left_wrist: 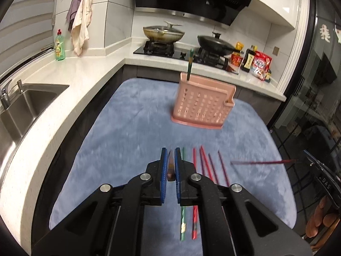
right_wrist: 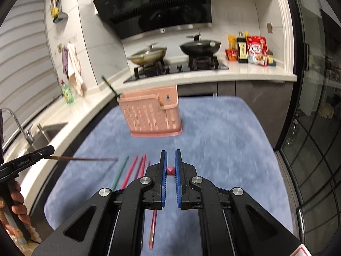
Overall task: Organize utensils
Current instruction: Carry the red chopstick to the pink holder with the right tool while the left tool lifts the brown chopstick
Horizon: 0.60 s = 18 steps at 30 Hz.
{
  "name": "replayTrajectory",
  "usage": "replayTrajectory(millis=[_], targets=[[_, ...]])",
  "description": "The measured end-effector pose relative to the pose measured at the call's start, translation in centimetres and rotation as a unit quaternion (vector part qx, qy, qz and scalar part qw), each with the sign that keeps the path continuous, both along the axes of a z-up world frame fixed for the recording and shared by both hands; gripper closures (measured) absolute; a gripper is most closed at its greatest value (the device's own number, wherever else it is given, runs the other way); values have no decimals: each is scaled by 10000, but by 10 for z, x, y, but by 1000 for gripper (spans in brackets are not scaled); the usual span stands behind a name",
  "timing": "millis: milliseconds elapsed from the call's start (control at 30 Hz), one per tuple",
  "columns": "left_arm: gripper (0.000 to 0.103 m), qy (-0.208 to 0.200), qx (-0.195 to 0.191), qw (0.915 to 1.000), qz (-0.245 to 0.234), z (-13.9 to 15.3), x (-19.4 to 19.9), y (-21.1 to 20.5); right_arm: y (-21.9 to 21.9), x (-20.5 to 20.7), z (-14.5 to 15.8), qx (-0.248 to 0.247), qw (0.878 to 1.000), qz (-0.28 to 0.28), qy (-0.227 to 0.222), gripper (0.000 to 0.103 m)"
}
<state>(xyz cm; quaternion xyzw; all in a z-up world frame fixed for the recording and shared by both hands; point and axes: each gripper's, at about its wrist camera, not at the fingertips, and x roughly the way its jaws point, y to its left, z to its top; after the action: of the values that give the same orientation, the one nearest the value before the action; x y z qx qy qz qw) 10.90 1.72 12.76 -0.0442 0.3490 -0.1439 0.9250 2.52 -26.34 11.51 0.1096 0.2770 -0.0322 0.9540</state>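
Observation:
My left gripper is shut on a brown chopstick that points forward along the fingers; from the right wrist view that stick juts out sideways from the left gripper. My right gripper is shut on a red chopstick, seen end-on; in the left wrist view this dark red stick hangs over the mat. A green chopstick and several red ones lie on the blue mat. Beyond them stands a pink perforated basket with one green chopstick upright in it.
A white counter wraps the left and back, with a steel sink and a green soap bottle. Two pans sit on the stove behind the basket. Bottles and snack packs stand at the back right. A dark glass door closes the right side.

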Motion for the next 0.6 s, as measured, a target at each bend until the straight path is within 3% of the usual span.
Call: replayTrajectory(millis=[367,600], targets=[[97,-383,-105,9991,-172,58,50,-18,-24,41,56,335,9977,103,-586,96],[103,-944,-264,9942,-437,116,71,-40,-32,75,100,531,9926,257,-1064,96]])
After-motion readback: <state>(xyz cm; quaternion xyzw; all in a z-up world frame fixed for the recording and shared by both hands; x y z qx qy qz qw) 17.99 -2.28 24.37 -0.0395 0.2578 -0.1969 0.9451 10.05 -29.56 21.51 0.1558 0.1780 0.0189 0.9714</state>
